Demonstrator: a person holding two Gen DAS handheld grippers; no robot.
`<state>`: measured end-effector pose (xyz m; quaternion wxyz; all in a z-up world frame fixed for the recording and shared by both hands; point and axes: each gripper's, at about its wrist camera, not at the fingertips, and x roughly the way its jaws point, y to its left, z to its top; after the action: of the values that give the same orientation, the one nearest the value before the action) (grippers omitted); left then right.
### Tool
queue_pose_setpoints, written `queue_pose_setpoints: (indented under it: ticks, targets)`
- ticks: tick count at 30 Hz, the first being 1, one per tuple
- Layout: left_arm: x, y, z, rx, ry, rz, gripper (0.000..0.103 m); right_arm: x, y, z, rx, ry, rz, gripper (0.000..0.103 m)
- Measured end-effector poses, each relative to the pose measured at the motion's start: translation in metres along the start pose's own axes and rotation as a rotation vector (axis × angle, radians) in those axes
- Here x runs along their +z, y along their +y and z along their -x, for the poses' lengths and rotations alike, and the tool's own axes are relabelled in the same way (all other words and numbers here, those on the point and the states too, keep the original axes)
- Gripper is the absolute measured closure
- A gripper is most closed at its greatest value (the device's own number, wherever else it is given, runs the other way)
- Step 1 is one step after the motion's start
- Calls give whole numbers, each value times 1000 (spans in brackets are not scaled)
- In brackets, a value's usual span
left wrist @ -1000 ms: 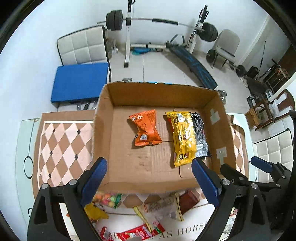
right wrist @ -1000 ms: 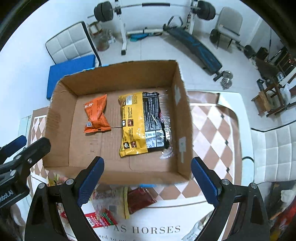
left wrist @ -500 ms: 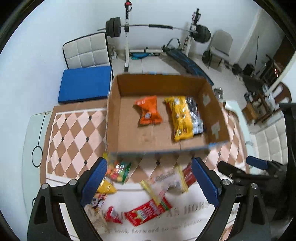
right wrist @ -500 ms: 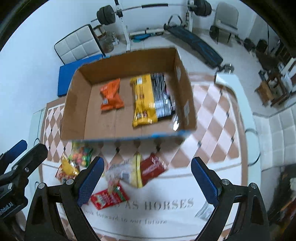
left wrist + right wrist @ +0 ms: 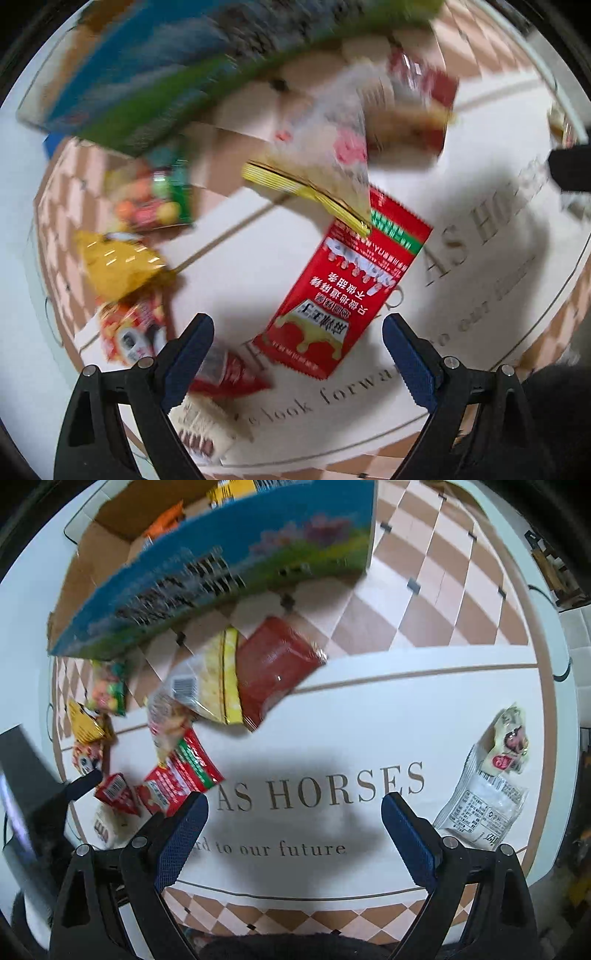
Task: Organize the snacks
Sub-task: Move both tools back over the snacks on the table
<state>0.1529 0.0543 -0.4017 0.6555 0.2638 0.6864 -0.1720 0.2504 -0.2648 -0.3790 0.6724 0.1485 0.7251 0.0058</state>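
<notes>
Clearly a pick is being set up, not yet made: both grippers hang over the mat with jaws spread wide and nothing between them. From the left, the left gripper (image 5: 297,352) points down at a scatter of loose snacks. A gold packet (image 5: 118,267) and a green candy bag (image 5: 155,197) lie at the far left, a small red pack (image 5: 229,373) sits just beside the left finger, and the red sachet (image 5: 345,291) lies flat almost midway between the fingers (much of this view is blurred, so finer print is unreadable). A yellow-edged bag (image 5: 207,686) overlaps a dark red packet (image 5: 277,668) further up. The box (image 5: 221,565) stands beyond them, already holding an orange packet and a yellow one. Further right, the right gripper (image 5: 293,830) hovers over bare mat (image 5: 369,720), with a white packet (image 5: 484,805) off to its right. Judging by alignment, the left should descend onto the red sachet, pinch an edge since it lies flat, then carry it to the box.
</notes>
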Motion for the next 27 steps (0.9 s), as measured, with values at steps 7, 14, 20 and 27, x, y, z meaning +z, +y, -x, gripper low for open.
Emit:
queue_pose_setpoints:
  ticks: [7, 14, 20, 27]
  targets:
    - [9, -15, -20, -91, 47, -32, 36, 6, -5, -9, 1, 30, -2, 6]
    - [-17, 12, -28, -224, 89, 356, 39, 16, -21, -10, 57, 48, -88, 6]
    - [-59, 35, -40, -334, 103, 669, 39, 38, 19, 3, 109, -9, 23, 6]
    - [-92, 47, -48, -375, 94, 819, 39, 47, 137, -19, -241, -21, 693, 6]
